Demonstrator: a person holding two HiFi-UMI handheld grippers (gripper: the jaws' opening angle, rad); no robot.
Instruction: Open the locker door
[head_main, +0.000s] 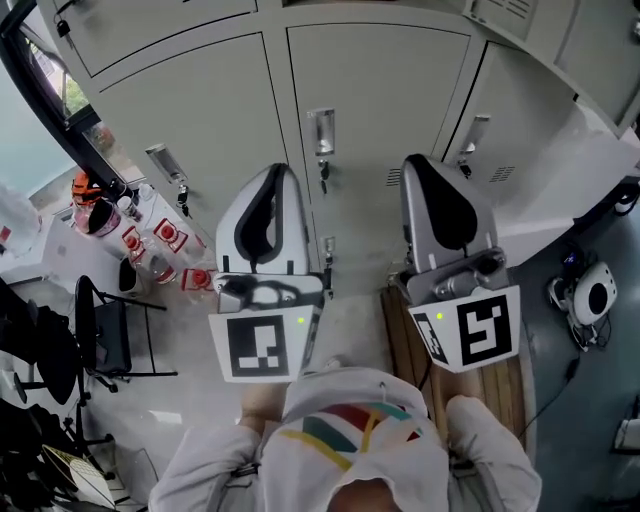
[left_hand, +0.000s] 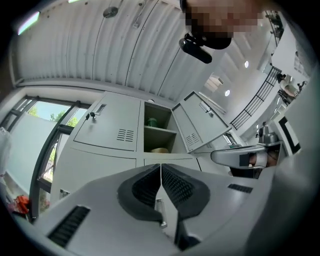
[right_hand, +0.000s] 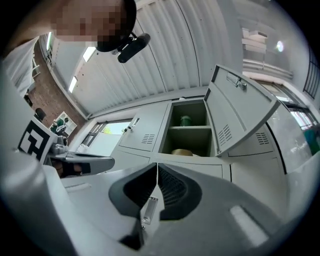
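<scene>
A bank of grey lockers fills the head view. The closed middle locker door (head_main: 375, 110) has a metal handle (head_main: 322, 131), and a second handle (head_main: 328, 251) shows lower down between my grippers. My left gripper (head_main: 277, 170) and right gripper (head_main: 414, 160) are raised side by side in front of this door, touching nothing. Both are shut and hold nothing. In the left gripper view the left gripper (left_hand: 161, 165) points up at an open locker (left_hand: 159, 135) with its door (left_hand: 200, 125) swung out. The right gripper (right_hand: 157, 165) faces that same open locker (right_hand: 188, 131) and door (right_hand: 240, 111).
An open white locker door (head_main: 590, 165) juts out at the right. A black chair (head_main: 105, 335) and red-labelled containers (head_main: 165, 236) stand at the left. A wooden bench (head_main: 500, 385) lies below the right gripper. A white device (head_main: 592, 295) sits on the floor at the right.
</scene>
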